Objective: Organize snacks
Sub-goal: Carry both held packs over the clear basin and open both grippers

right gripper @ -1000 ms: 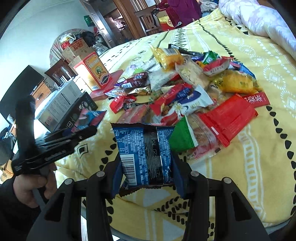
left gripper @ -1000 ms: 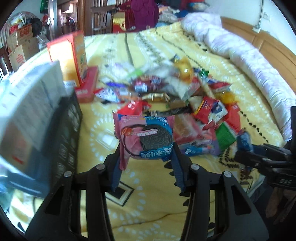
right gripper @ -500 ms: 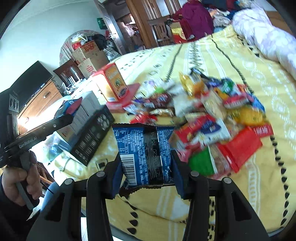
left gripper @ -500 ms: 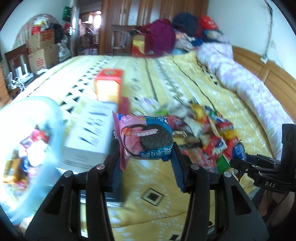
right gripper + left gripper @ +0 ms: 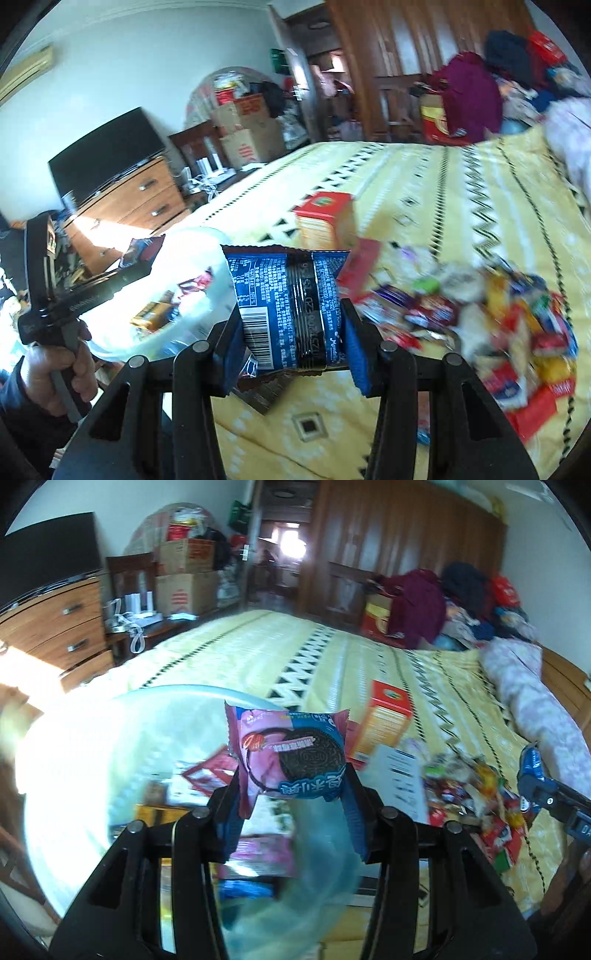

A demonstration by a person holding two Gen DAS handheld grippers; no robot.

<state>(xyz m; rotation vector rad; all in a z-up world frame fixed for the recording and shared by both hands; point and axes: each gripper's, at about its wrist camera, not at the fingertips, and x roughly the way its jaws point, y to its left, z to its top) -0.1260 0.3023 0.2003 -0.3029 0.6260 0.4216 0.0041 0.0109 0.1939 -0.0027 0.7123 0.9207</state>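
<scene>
My left gripper is shut on a pink and blue Oreo packet and holds it above a clear plastic tub with several snacks inside. My right gripper is shut on a dark blue snack packet, back side up, over the bed's near edge. The tub shows in the right wrist view at the left, with the left gripper over its rim. A pile of loose snack packets lies on the yellow bedspread at the right; it also shows in the left wrist view.
An orange box stands on the bed beside a white box. A pink quilt runs along the bed's right side. A wooden dresser and stacked cartons stand at the left beyond the bed.
Both grippers have swung left, away from the snack pile, each keeping its packet. The left gripper now hangs over the clear tub, which has come into full view.
</scene>
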